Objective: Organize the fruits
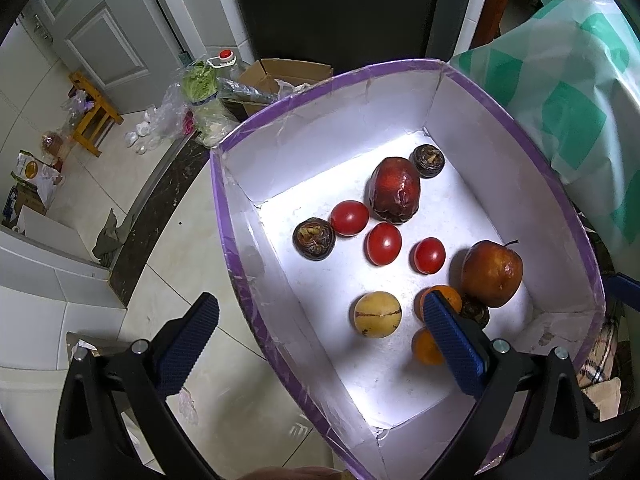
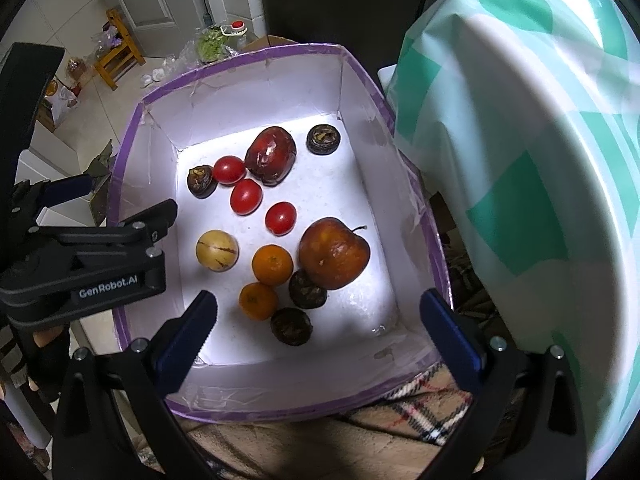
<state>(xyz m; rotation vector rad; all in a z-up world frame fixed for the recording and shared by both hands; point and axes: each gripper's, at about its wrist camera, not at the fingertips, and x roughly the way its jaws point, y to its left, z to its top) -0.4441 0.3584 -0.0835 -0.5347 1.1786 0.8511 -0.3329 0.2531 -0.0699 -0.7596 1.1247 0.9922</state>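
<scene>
Fruits are seen loose on the white floor of a purple-rimmed box (image 2: pixel 256 54): three tomatoes (image 2: pixel 246 197), two oranges (image 2: pixel 272 264), a yellow striped fruit (image 2: pixel 217 249), two large reddish fruits (image 2: pixel 334 253) and four dark brown ones (image 2: pixel 307 289). The left gripper (image 1: pixel 320 326) is held with jaws spread over the box's left wall, nothing gripped. The right gripper (image 2: pixel 318 312) is likewise spread wide and empty above the near end

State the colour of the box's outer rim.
Purple; the box's rim shows best in the right wrist view.
</scene>
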